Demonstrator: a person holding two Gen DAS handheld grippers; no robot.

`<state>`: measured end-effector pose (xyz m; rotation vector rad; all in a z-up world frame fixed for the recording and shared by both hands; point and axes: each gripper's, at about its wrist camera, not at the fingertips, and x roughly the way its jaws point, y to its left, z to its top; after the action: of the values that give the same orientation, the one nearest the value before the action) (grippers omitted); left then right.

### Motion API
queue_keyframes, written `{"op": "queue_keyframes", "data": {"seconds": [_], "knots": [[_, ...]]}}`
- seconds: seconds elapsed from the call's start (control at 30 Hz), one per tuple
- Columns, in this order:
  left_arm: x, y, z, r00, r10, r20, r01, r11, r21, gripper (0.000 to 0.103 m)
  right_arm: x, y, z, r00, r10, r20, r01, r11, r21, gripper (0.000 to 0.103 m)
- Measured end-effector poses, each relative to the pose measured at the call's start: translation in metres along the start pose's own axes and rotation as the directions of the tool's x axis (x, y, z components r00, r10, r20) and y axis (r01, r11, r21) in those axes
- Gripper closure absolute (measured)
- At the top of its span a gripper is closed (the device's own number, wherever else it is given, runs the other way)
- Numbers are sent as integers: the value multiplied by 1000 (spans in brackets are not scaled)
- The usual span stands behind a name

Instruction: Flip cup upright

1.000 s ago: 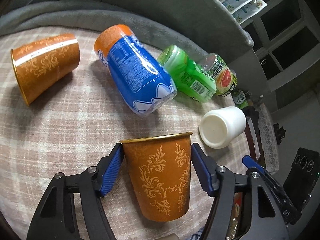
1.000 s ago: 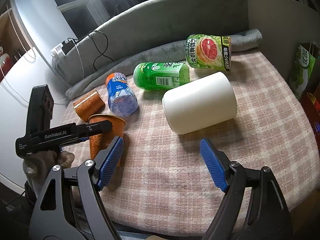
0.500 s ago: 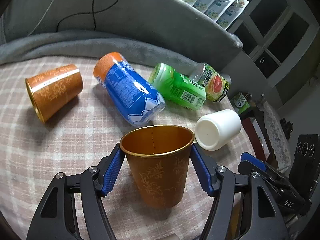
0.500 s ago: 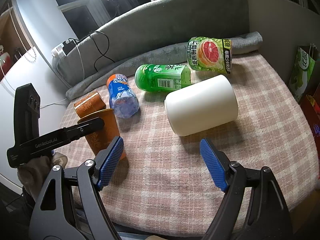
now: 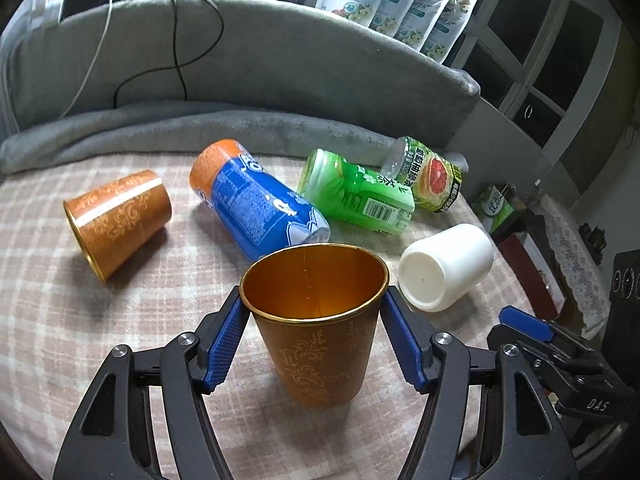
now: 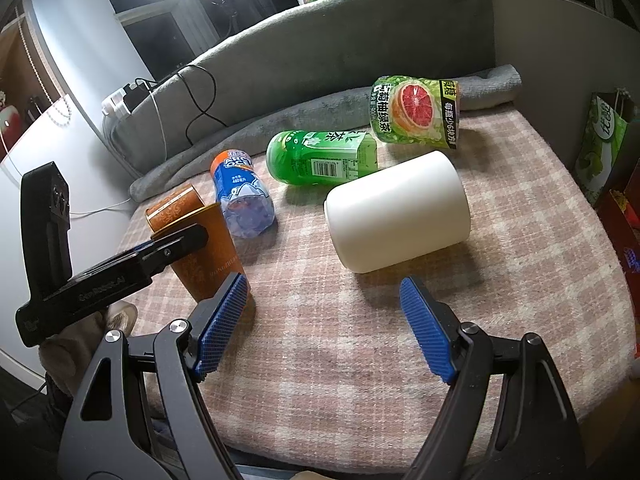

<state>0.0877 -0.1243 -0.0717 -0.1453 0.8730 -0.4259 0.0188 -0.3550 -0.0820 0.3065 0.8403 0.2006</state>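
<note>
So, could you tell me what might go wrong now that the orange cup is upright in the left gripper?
1. The left gripper clamps the orange patterned paper cup just under its rim; a quick release on the soft plaid blanket could tip it.
2. The blue plastic bottle lies just behind the cup; a forward nudge might roll it.
3. The open right gripper hovers close and could clip the cup.

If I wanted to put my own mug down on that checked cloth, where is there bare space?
Bare checked cloth lies in front of the white cup, around the open right tool. More lies between the lying orange cup and the left tool. The back is crowded: blue bottle, green bottle, grapefruit bottle.
</note>
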Motion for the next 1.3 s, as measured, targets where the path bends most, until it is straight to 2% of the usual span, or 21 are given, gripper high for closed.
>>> {"op": "queue_keyframes", "data": {"seconds": [0.17,0.3,0.6,1.3], "knots": [[-2,-8,-1,996,64,68,-68,996,61,36,0,0,1,1000,0,1,0,1000,-2,21],[1,-12,-5,994,80,72,-86,992,87,36,-2,0,1,1000,-4,6,4,1000,-6,21],[0,-14,-11,995,69,69,-76,991,107,36,-2,1,0,1000,-7,9,7,1000,-8,21],[-13,-17,-29,1000,-6,12,4,993,120,36,-9,15,-3,1000,-1,21,1,1000,-24,21]]}}
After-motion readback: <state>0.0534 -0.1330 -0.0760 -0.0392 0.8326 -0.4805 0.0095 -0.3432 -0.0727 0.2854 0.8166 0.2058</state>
